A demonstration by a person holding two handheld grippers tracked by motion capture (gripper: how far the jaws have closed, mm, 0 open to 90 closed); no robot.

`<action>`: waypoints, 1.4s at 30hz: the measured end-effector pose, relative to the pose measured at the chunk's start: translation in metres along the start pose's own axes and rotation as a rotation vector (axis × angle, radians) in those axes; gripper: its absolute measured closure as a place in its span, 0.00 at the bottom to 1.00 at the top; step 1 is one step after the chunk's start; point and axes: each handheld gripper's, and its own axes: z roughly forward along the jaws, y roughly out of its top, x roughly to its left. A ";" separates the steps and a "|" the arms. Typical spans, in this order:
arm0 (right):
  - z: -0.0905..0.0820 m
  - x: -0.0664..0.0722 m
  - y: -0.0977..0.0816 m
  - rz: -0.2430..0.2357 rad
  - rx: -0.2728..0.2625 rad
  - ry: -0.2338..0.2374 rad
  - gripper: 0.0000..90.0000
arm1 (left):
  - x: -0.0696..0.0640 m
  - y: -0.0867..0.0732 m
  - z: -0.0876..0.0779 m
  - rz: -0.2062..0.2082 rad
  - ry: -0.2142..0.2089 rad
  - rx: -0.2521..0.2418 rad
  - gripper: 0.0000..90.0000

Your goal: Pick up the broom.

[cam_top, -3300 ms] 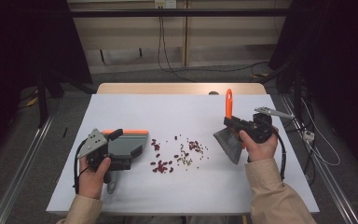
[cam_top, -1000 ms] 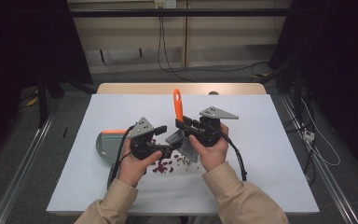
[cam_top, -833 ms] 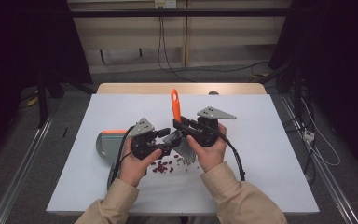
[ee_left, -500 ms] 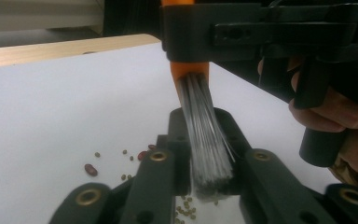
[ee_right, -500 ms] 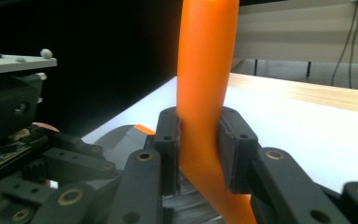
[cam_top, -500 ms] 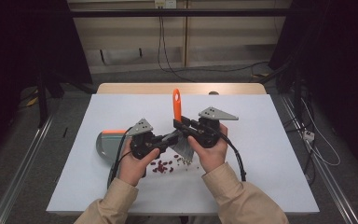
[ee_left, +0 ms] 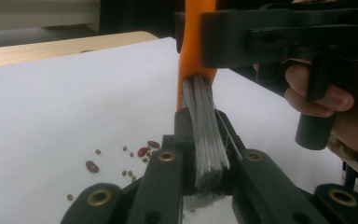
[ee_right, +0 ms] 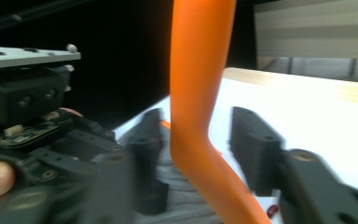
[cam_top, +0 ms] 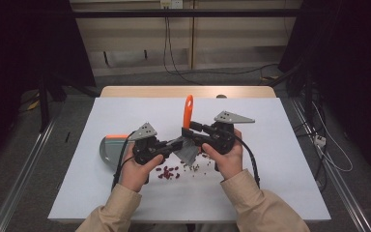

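Note:
A brush with an orange handle and grey bristles stands upright over the middle of the white table. My right gripper is shut on the handle. My left gripper reaches in from the left, and its two jaws are closed around the bristles. Small red and green beans lie scattered on the table just below the brush, and several beans show left of the jaws.
A grey dustpan with an orange edge lies on the table left of my left hand. The table's wooden far edge runs along the back. Cables trail from both grippers toward the person.
Since 3.3 s ago the left gripper left the dustpan and the right brought the brush in from the right; both met mid-table. Over the last second they barely moved.

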 end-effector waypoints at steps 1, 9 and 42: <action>-0.002 -0.002 0.000 0.002 0.002 0.010 0.53 | 0.001 0.000 -0.001 0.000 0.001 -0.002 0.94; -0.021 -0.022 -0.009 -0.056 0.018 0.027 0.39 | 0.003 0.002 -0.004 0.007 0.007 -0.012 0.94; -0.019 -0.051 -0.037 0.000 0.124 0.318 0.51 | -0.004 0.004 0.003 0.025 -0.179 -0.036 0.94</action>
